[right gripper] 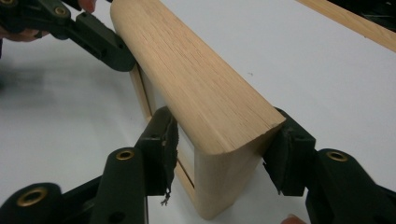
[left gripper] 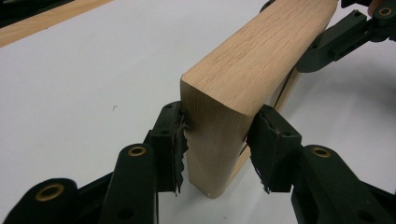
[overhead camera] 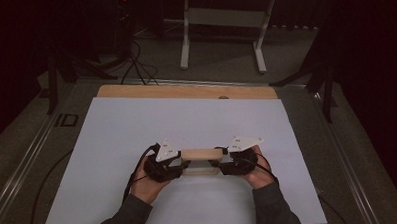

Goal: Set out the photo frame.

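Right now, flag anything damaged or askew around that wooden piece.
The black pads on the left tool are torn, with ragged edges. A frayed strip hangs off a pad of the right tool too. The wooden piece itself looks sound.

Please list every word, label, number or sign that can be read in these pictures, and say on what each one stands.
"ID": large pale letters on the grey floor left of the table, seen in the high view.
Small dark marks on the grey plates of the left gripper and right gripper: too small to read.
The wooden block, the white sheet and the black jaws: no writing.
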`<action>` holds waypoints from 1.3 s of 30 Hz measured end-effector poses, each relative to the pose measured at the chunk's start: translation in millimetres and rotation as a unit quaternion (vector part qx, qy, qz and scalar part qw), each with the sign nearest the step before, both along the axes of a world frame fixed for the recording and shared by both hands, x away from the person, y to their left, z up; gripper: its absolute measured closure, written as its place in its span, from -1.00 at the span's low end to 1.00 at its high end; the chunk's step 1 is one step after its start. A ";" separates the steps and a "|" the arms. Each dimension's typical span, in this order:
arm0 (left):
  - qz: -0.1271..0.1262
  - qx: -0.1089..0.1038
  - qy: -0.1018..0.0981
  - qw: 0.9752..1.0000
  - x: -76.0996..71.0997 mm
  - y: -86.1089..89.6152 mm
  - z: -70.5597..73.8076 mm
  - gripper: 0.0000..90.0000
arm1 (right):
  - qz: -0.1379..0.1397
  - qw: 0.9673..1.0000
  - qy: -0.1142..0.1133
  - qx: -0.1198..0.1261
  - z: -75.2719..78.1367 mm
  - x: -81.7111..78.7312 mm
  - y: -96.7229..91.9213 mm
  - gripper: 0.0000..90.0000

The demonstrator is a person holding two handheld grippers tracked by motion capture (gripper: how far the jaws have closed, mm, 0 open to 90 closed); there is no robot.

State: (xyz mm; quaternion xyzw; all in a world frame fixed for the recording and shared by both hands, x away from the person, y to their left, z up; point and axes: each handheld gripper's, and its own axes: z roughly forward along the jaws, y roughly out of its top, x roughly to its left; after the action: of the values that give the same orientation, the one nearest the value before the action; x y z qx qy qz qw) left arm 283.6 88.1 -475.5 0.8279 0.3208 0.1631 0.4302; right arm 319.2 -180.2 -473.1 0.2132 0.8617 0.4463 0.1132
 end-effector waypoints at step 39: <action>-0.019 -0.026 0.007 0.999 13.7 1.6 -6.4 0.21 | 0.008 0.999 -0.027 -0.030 6.5 -1.8 -13.2 0.27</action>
State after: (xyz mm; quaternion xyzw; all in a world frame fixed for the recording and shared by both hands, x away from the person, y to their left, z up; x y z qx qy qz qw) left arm 297.3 89.6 -482.0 0.8233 0.3125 0.1406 0.4525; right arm 317.4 -193.5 -466.6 0.1910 0.8730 0.4267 0.1388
